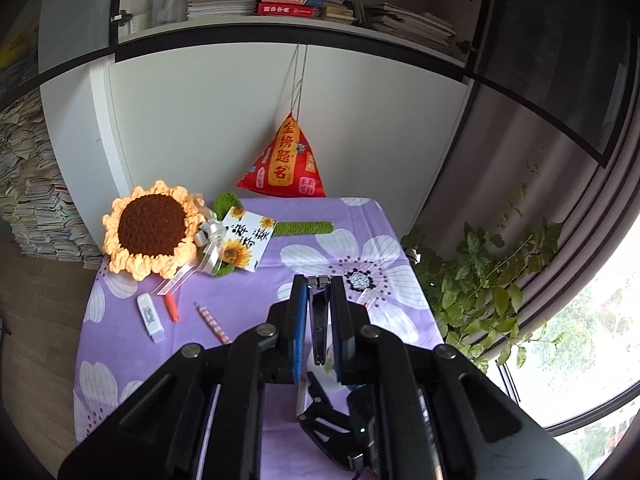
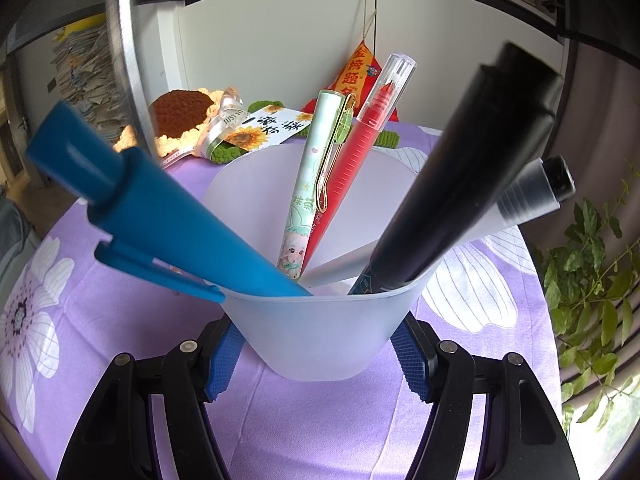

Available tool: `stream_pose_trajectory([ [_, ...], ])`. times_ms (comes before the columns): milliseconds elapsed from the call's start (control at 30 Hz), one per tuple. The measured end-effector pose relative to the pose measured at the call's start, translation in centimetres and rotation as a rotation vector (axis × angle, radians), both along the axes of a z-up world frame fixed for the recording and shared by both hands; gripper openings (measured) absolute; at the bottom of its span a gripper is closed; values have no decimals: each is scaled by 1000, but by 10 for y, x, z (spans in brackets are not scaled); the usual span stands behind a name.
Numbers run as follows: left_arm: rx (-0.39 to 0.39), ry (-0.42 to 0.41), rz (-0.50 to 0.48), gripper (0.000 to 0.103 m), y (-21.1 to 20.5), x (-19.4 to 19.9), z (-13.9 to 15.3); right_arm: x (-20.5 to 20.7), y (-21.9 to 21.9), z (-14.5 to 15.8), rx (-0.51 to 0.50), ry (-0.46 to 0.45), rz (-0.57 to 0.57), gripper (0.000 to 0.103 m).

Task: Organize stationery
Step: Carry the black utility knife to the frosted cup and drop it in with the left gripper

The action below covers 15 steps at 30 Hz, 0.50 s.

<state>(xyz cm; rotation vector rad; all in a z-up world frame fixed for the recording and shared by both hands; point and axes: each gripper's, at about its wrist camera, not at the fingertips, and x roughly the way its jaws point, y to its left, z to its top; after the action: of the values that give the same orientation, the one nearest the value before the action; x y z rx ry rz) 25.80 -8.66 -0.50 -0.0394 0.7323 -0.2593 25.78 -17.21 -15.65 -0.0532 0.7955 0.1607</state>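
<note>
My left gripper (image 1: 319, 284) is shut on a black pen (image 1: 319, 320), held above the purple flowered tablecloth (image 1: 248, 292). On the cloth to its left lie a white correction-tape stick (image 1: 151, 317), a small orange pen (image 1: 171, 307) and a pink striped pencil (image 1: 213, 323). My right gripper (image 2: 320, 344) is shut on a translucent white cup (image 2: 320, 332). The cup holds a blue pen (image 2: 168, 220), a mint cartoon pen (image 2: 312, 188), a red pen (image 2: 360, 140), a thick black marker (image 2: 468, 172) and a grey-white marker (image 2: 528, 196).
A crocheted sunflower (image 1: 148, 232) with a sunflower card (image 1: 246, 240) lies at the table's back left. A red triangular pouch (image 1: 286, 164) hangs against the white cabinet. A leafy plant (image 1: 488, 280) stands right of the table by the window. Stacked papers sit far left.
</note>
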Motion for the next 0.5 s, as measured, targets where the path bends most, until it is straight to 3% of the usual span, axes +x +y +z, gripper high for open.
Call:
stream_pose_trajectory([
  [133,0,7,-24,9,-10,8,-4,0,0,0,0,0,0,70],
  [500,49,141,-48,9,-22,29,-48,0,0,0,0,-1,0,70],
])
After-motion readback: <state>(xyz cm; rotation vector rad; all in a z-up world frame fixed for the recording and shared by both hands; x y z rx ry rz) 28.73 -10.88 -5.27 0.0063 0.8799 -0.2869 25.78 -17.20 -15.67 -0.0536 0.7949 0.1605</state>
